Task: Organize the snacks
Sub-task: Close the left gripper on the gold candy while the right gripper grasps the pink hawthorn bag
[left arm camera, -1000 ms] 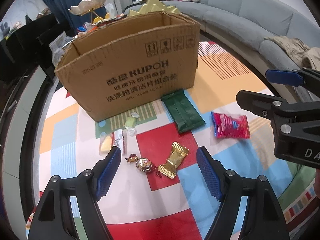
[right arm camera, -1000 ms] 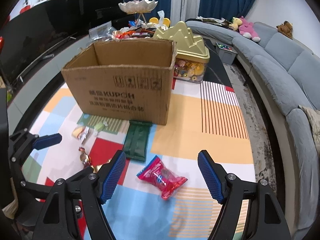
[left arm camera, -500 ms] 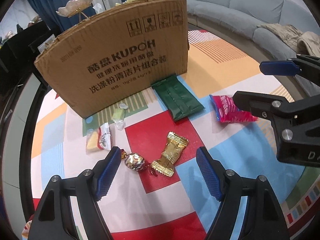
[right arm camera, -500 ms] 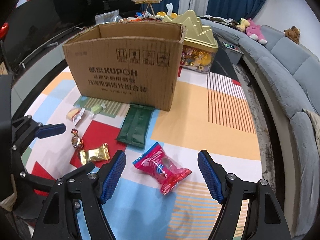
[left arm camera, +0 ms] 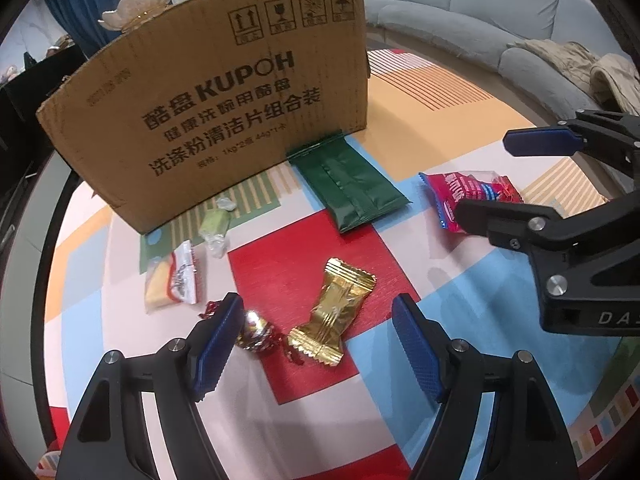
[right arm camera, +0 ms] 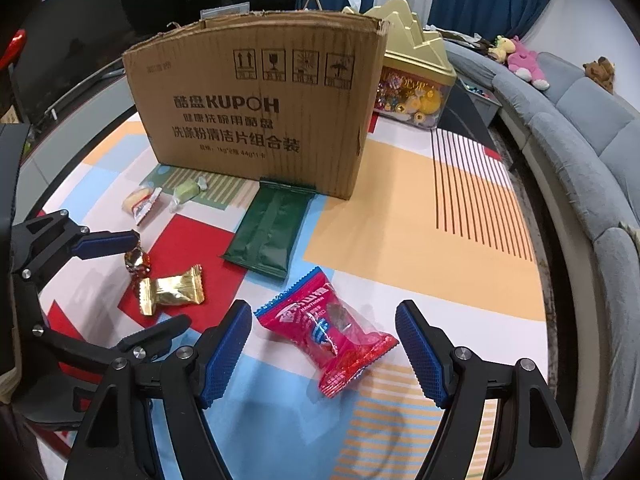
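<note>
Left wrist view: the left gripper (left arm camera: pixel 316 344) has dropped closer, jaws wide and empty around the gold candy (left arm camera: pixel 334 316) at lower centre. Right gripper (right arm camera: pixel 324 354), likewise lower, gapes around the red packet (right arm camera: pixel 328 332); cardboard box (right arm camera: pixel 260 108) waits above, so pickups look imminent.

The cardboard box (right arm camera: pixel 256 112), standing beyond both pairs of tongs, bears "KUPOH" in bold black, lines of Chinese characters below it, and four handling pictograms in a row near its top edge. Between the right tongs' open jaws, the red snack packet (right arm camera: pixel 326 330) shows small white lettering, "HAWTHORN". The right tongs' black body (left arm camera: pixel 592 280), seen from the left tongs, carries the letters "DA".
</note>
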Tool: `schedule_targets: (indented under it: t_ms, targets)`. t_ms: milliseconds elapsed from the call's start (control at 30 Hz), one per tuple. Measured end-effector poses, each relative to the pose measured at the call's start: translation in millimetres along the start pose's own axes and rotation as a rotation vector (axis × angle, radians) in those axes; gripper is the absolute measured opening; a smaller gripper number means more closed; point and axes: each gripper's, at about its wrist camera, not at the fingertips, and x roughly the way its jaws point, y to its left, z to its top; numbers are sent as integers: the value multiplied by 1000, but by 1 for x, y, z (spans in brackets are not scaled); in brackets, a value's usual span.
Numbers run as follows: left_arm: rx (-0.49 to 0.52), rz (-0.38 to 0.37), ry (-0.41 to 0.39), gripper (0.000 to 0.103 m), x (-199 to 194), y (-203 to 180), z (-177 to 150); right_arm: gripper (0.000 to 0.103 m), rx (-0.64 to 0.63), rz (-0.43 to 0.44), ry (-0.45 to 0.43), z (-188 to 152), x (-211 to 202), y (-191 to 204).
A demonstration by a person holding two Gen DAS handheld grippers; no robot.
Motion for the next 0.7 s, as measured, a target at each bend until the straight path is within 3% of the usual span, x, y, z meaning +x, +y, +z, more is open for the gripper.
schedule_targets:
  t_ms: [200, 400, 567, 633, 700]
  targets:
    - [1, -2, -13, 75, 4, 0, 4, 75, 7, 27, 6, -1, 11, -2]
    - [9, -8, -19, 60, 7, -1, 7, 75, 25, 51, 5, -1, 18, -7]
    - [15, -17, -21, 58, 9, -4, 6, 74, 29, 56, 18, -4, 23, -8]
    - [12, -22, -24, 55, 8, -4, 5, 72, 28, 58, 20, -5, 23, -8]
    - [12, -34, -28, 49, 7, -5, 3, 63, 22, 61, 35, -7, 26, -6]
